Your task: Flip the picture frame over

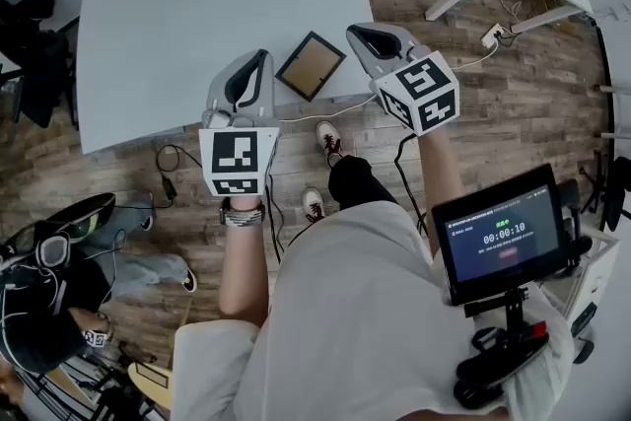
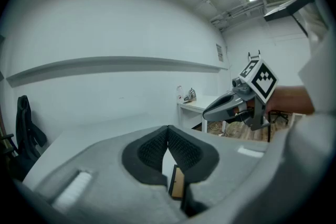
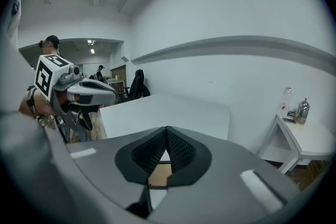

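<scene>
A: White surface (image 1: 197, 5); picture frame (image 1: 311, 65) flat near its front edge, tan side up. Looks like backing, so flip probably done.
B: Both closed, empty, above it: left claw (image 1: 264, 56), right claw (image 1: 355, 31). Lift off straight, don't knock the frame.
A: Head view shows whole frame; gripper views just a sliver under the jaws.

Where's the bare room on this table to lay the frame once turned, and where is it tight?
The white table is bare all the way beyond and left of the picture frame. Only its near right corner is crowded: the frame lies there, flanked in the head view by the left gripper and right gripper.
</scene>
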Motion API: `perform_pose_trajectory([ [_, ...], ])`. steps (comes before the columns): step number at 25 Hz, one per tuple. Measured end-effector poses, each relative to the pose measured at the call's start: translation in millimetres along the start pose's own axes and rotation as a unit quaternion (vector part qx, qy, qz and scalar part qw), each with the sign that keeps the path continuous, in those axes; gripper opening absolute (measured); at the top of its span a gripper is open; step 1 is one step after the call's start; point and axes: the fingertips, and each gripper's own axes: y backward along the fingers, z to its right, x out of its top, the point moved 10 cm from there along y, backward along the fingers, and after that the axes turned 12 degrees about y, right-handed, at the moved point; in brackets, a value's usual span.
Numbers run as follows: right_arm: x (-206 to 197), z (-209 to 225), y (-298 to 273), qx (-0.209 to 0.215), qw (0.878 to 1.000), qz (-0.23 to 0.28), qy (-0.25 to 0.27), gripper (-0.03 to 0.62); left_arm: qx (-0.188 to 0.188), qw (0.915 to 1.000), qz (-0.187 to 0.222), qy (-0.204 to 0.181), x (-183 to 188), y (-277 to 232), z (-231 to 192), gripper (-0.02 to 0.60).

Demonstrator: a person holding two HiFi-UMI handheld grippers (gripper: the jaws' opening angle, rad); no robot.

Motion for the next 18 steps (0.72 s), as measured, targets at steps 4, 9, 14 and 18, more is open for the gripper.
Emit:
perform_pose_trajectory([
  [4,17,3,12,-0.025,1.000,0.019,-0.002,0.003,-0.006,0.9997,0.020,-0.012,15,-1,-5,0.005],
  [9,46,-17,75,-0.055,0.997,0.056,-0.002,0.003,-0.007,0.9978,0.058,-0.033,47,45,22,0.005],
  [14,61,-30,111,-0.075,0.994,0.081,-0.001,0.003,-0.011,0.9953,0.080,-0.054,64,71,40,0.005],
  [18,64,-54,138,-0.092,0.990,0.111,0.005,0.003,-0.017,0.9924,0.101,-0.068,59,98,56,0.005],
])
